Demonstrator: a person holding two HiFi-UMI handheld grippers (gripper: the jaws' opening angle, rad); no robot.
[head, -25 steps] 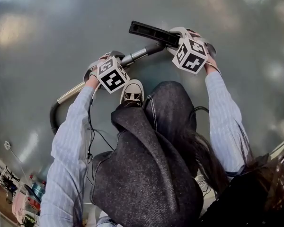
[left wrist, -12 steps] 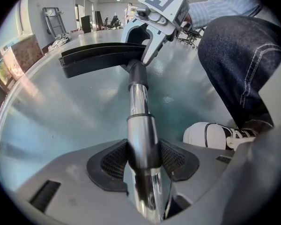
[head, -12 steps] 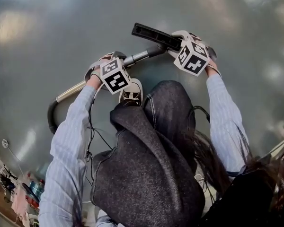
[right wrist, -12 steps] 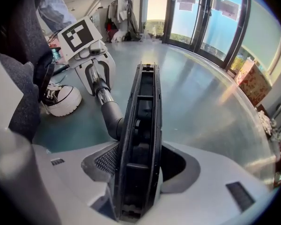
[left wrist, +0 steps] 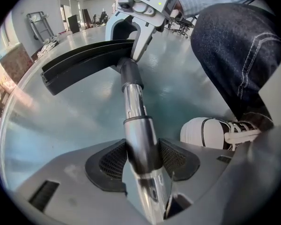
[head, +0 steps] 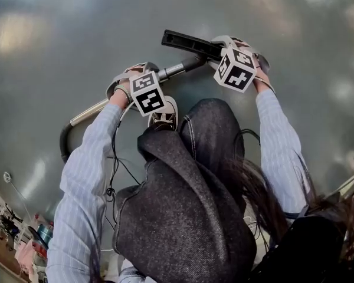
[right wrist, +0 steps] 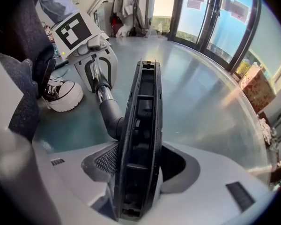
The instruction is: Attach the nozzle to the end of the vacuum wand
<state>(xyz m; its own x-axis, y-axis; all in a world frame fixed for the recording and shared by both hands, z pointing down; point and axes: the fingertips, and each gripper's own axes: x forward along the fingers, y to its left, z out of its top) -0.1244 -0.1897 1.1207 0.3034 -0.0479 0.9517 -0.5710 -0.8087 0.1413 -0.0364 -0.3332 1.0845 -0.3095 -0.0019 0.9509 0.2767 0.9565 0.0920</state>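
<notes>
The grey shiny floor [head: 76, 28] fills the whole scene, and a person [head: 206, 134] in dark denim and striped sleeves bends over it. On the floor in front of the person lies the vacuum wand [head: 174, 69], a long metal tube which goes from a black hose [head: 65, 146] at the left up toward the right. At its far end the tube changes into a dark bent piece, and this piece meets the back of the nozzle [head: 186, 42], a flat black floor head that stands on its long edge; if it is pushed in fully, I cannot tell. The left gripper [left wrist: 141, 156] is closed around the metal tube of the wand, with both pads pressing on its sides. The right gripper [right wrist: 138, 168] holds the nozzle between its jaws, which stand wide because the head is broad. A white shoe [head: 164, 114] rests on the floor just beside the left gripper, on the near side of the wand.
</notes>
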